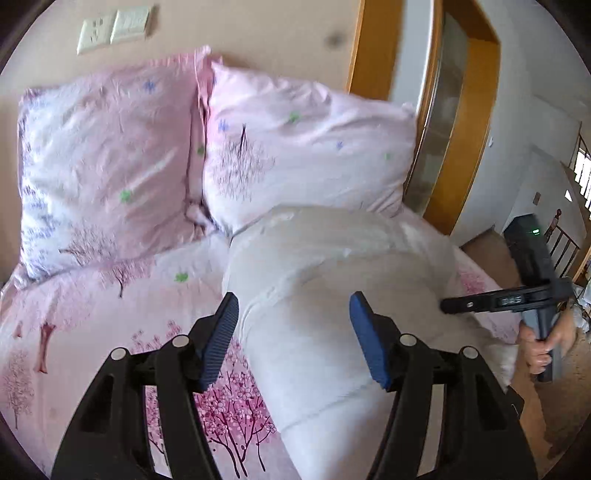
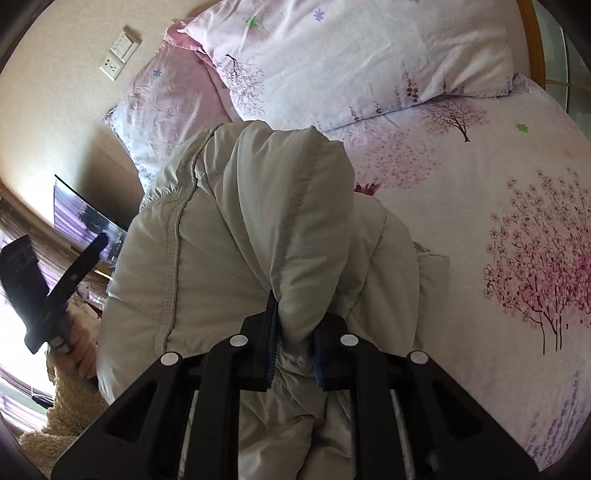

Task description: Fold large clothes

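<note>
A pale grey-white padded jacket lies bunched on a bed with a pink cherry-tree sheet. My left gripper is open, its blue pads either side of the jacket's near part, just above it. My right gripper is shut on a raised fold of the jacket and lifts it off the bed. The right gripper also shows in the left wrist view at the bed's right edge. The left gripper shows in the right wrist view at the far left.
Two pink floral pillows lean at the head of the bed against a beige wall with a socket plate. A wooden door frame stands on the right. The bed sheet lies flat beside the jacket.
</note>
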A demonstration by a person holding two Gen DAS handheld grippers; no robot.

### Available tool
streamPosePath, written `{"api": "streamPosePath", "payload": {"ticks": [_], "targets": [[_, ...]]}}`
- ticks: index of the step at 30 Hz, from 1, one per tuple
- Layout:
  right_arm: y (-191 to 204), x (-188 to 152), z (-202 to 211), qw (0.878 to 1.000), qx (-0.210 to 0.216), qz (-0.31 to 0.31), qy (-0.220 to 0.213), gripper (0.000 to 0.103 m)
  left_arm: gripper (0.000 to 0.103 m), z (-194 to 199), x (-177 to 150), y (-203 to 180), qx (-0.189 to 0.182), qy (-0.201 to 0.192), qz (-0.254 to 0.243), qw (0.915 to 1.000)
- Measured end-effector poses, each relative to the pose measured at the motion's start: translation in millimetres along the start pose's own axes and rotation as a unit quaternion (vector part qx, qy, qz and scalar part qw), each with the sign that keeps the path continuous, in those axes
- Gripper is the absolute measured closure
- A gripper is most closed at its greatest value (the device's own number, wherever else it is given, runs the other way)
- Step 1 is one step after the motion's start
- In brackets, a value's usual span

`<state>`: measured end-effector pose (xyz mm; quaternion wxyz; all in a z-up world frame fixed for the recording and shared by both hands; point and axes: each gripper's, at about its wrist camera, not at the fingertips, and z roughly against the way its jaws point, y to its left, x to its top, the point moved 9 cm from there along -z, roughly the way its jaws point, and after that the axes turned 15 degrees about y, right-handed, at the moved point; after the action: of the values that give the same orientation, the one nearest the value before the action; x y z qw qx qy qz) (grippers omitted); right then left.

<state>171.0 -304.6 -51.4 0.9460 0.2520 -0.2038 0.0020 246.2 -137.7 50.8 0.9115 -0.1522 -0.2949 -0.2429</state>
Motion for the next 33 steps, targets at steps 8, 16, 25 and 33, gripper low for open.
{"api": "streamPosePath", "payload": {"ticks": [8, 16, 25, 33], "targets": [[-21.7, -2.6, -12.0, 0.999, 0.027, -0.030, 0.017, 0.086, 0.039, -29.4, -5.6, -7.4, 0.034, 0.019, -0.035, 0.9986], [-37.1, -5.2, -23.3, 0.996, 0.060, -0.059, 0.032, 0.086, 0.039, -57.4, -21.8, -11.8, 0.036, 0.067, -0.041, 0.9963], [-32.4, -12.3, 5.0, 0.998, 0.007, -0.054, -0.019, 0.071, 0.039, -60.9, -27.3, -11.2, 0.071, 0.074, -0.054, 0.9933], [-2.1, -40.0, 41.4, 0.991, -0.080, 0.025, -0.100, 0.073, 0.039, -61.4, -27.8, -10.9, 0.076, 0.073, -0.057, 0.9928]]}}
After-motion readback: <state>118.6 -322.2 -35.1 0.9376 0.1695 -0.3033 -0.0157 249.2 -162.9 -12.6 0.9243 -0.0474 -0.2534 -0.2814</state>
